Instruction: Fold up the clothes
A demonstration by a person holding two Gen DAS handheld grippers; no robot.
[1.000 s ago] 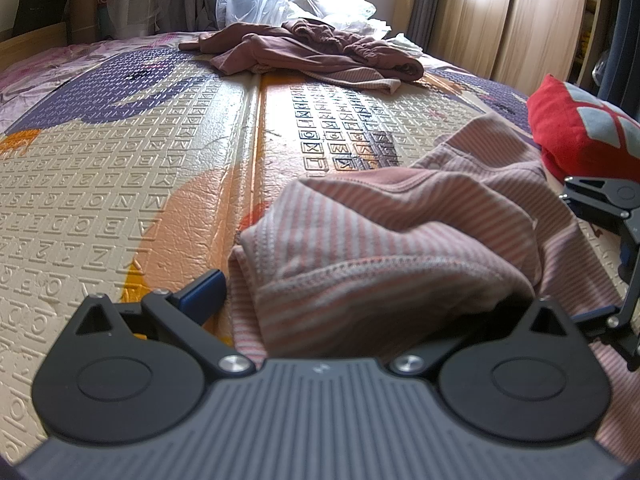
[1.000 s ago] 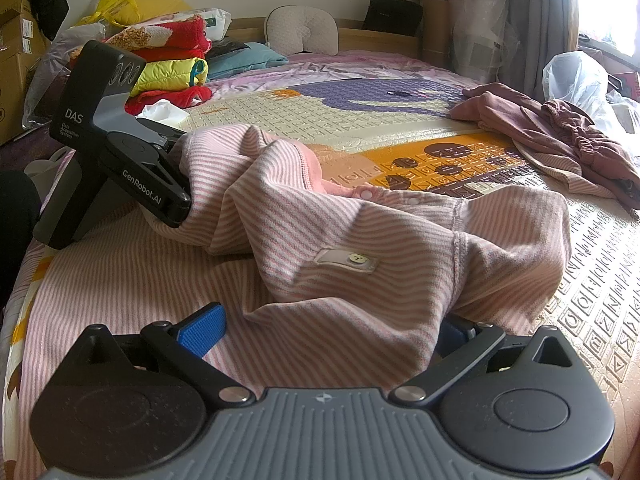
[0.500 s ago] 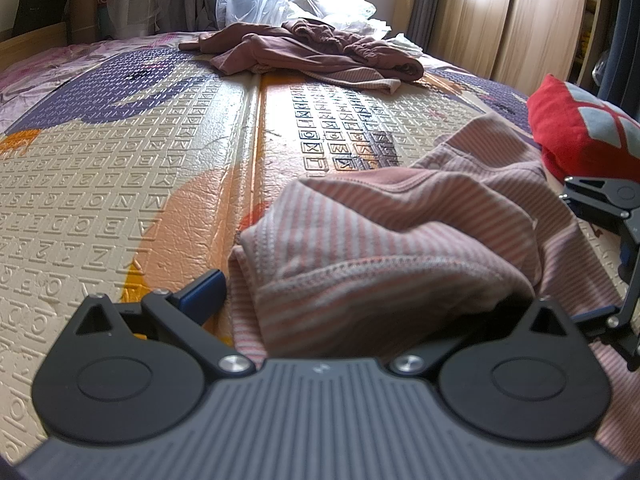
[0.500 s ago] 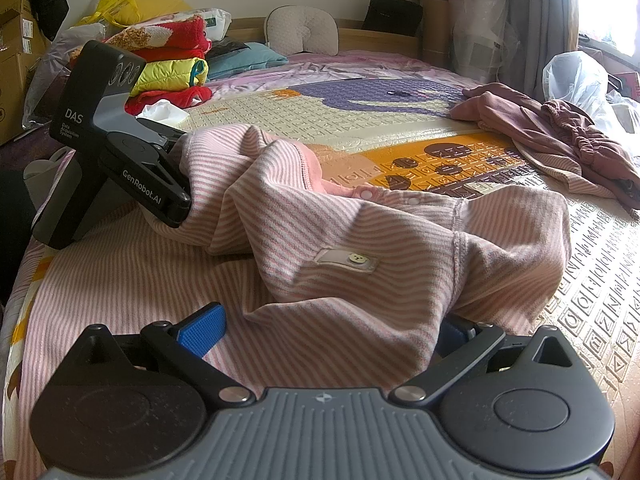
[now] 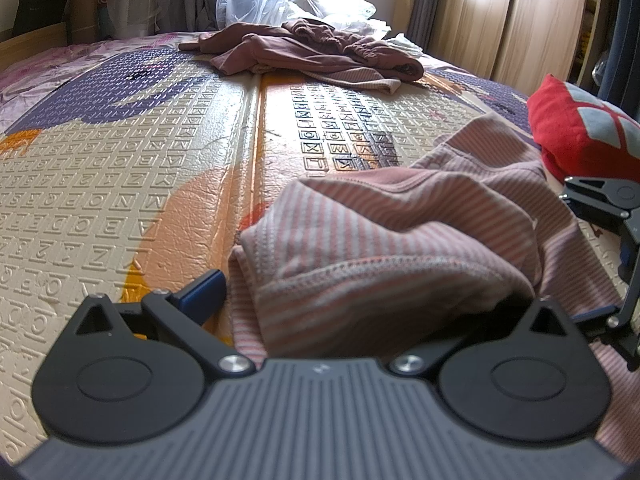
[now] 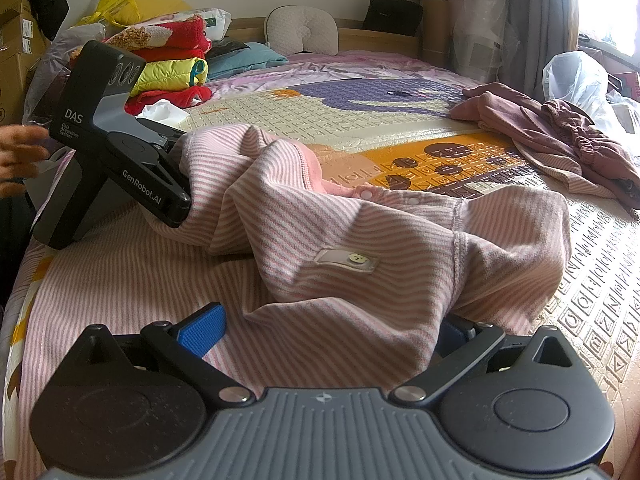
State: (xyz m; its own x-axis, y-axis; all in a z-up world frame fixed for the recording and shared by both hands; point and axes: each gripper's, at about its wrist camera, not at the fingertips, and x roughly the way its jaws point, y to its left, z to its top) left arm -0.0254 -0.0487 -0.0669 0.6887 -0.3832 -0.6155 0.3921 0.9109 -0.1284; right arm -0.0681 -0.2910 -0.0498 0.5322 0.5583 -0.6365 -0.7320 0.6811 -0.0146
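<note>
Fabric fills the middle of both views: a pink striped garment (image 6: 400, 248) lies bunched on the patterned foam mat (image 5: 120, 184), with a small white label showing near the centre of the right wrist view. We see our left gripper (image 5: 376, 300) low in the left wrist view with its fingers spread wide and a fold of the garment heaped between them; the blue pad of the left finger (image 5: 204, 290) sits just beside the cloth, while the other finger is hidden under it, so the jaws are apart rather than pinching. Our right gripper (image 6: 328, 328) shows the same in the right wrist view: fingers wide apart, cloth draped across the gap, one blue pad (image 6: 202, 330) bare at lower left. At the left of that view the left gripper's black body pokes into the garment's raised edge, and a hand (image 6: 18, 158) appears at the far left edge. Toward the upper right of that frame a mauve garment (image 6: 560, 144) lies crumpled on the mat, well apart from the striped one. A red cushion (image 5: 580, 128) rests at the right edge of the left wrist view.
</note>
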